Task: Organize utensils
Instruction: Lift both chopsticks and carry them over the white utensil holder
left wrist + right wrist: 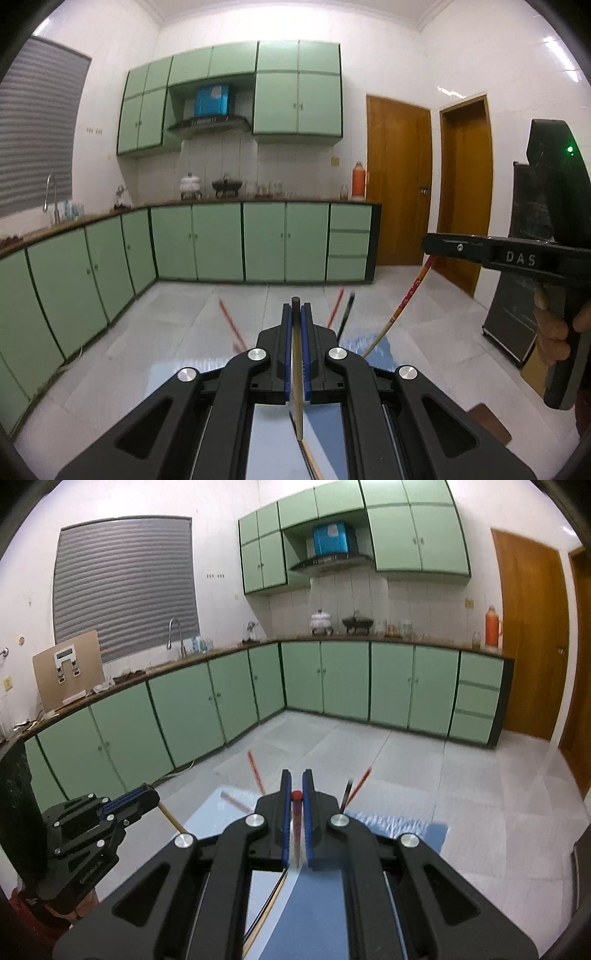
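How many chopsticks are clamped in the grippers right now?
2: a black-tipped chopstick in the left gripper, a red-tipped chopstick in the right gripper. Other chopsticks lie blurred beyond; some may be hidden.

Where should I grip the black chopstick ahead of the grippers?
Take the black chopstick by its free upper end, probably from above: it stands steeply tilted beside a red chopstick, lower end hidden behind the left gripper.

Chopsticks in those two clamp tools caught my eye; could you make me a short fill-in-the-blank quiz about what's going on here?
1. The left gripper is shut on a chopstick with a ____ tip.
2. The right gripper pinches a chopstick with a ____ tip.
3. The kitchen cabinets are painted ____.
4. The doors at the right are made of ____.

Missing words: black; red; green; wood
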A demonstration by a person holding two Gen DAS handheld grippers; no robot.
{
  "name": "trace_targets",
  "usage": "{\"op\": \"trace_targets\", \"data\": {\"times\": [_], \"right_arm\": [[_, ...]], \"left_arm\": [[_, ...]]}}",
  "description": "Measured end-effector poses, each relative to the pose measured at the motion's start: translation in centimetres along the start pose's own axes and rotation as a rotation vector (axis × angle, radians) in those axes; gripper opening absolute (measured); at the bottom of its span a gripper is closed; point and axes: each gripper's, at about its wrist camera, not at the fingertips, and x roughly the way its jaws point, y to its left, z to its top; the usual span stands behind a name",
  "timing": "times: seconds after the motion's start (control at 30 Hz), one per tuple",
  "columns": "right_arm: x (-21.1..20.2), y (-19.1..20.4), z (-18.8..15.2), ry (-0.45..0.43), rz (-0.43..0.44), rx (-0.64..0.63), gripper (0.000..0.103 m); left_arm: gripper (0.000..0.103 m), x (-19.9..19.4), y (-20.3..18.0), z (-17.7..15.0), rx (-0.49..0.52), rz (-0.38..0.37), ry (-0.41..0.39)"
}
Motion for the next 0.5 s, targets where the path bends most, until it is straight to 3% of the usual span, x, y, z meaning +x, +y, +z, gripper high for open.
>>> {"op": "trace_targets", "data": {"times": [0.3,0.5], "right_arm": [[3.7,-1.9,3.8,-0.014,-0.04,0.002,0.005],[8.1,-2.9,3.1,0.02,-0.069,0.002,0.005]], "left_arm": [[0.004,4.5,0.6,5.4,0.0,0.03,-0.097],[0.004,9.2,1.2,5.2,0.003,0.062,-0.076]]}}
